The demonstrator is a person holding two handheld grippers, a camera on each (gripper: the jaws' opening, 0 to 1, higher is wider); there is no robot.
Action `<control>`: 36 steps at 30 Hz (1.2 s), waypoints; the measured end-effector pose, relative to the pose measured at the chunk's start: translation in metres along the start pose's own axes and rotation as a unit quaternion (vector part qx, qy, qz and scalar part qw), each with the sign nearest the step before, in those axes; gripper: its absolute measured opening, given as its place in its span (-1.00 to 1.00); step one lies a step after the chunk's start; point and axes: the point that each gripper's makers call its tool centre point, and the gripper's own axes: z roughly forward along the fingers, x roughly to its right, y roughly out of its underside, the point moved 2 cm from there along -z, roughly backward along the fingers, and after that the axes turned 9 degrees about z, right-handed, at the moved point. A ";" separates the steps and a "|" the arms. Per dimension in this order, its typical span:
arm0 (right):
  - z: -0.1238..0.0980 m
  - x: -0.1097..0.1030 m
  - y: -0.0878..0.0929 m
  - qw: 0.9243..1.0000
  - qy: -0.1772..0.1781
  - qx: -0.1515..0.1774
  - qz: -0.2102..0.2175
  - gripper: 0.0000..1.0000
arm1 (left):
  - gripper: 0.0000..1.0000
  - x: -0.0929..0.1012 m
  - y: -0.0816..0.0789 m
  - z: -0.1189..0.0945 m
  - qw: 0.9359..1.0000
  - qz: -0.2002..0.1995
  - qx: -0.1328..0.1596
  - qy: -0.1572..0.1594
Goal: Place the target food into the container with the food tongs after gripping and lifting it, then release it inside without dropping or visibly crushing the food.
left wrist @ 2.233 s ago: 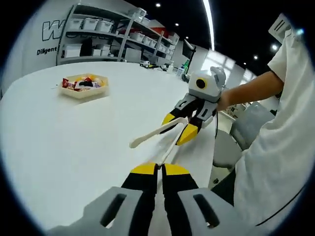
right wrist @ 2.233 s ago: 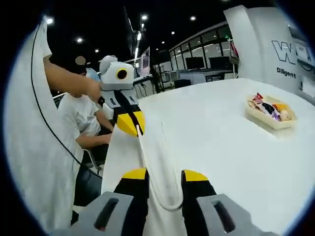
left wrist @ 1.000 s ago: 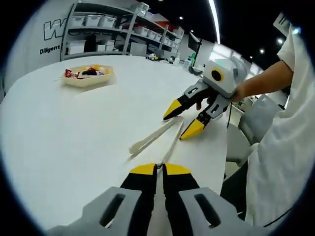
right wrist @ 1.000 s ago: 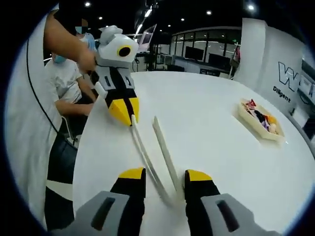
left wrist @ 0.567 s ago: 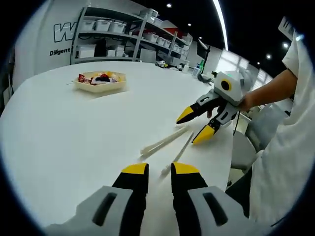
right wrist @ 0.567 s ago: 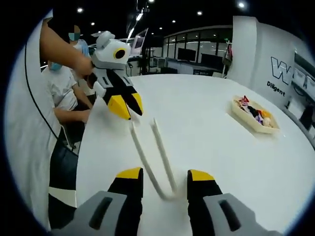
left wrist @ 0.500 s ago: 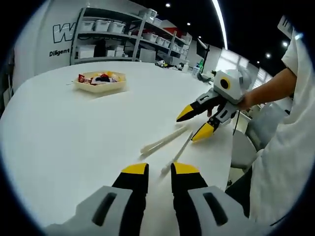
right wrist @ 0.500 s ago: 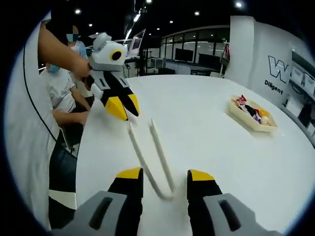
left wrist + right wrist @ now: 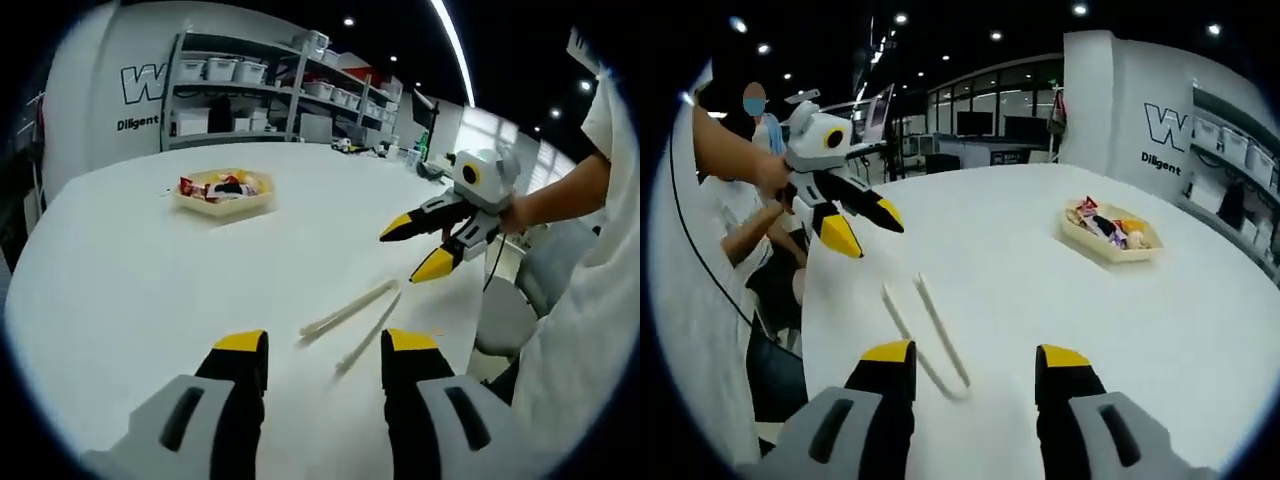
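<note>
Left gripper view: the left tool [image 9: 315, 350] rises from 6 o'clock with its yellow-tipped jaws spread wide and nothing between them; the pale food tongs [image 9: 352, 320] lie flat on the white desk [image 9: 120, 290] just beyond the jaws, arms splayed, their joined end pointing towards 6 o'clock; the right tool [image 9: 425, 247], held in a person's hand at 3 o'clock, hangs above the desk, jaws parted and empty, clear of the tongs; the container [image 9: 223, 193], a shallow tray holding assorted packets of food, sits well apart at 11 o'clock; shelving [image 9: 270, 90] stands behind it.

Right gripper view: the right tool [image 9: 977, 365] is likewise wide open and holds nothing; the food tongs [image 9: 925, 335] lie just ahead of its jaws on the desk [image 9: 1160, 330]; the left tool [image 9: 862, 228] hovers open at 10 o'clock, apart from the tongs; the container [image 9: 1110, 235] rests at 1 o'clock.
</note>
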 end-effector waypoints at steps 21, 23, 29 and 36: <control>-0.037 0.016 -0.016 0.992 0.081 0.013 0.098 0.99 | 0.98 -0.010 -0.006 -0.016 0.995 -0.048 -0.049 -0.077; -0.038 0.014 -0.012 0.991 0.084 0.001 0.103 0.99 | 0.98 -0.009 0.000 -0.015 0.994 -0.048 -0.061 -0.074; -0.041 0.007 -0.003 0.988 0.092 -0.016 0.120 0.99 | 0.98 -0.006 0.011 -0.018 0.992 -0.031 -0.095 -0.081; -0.046 0.009 -0.001 0.985 0.105 -0.029 0.134 0.99 | 0.98 -0.008 0.013 -0.023 0.989 -0.038 -0.108 -0.094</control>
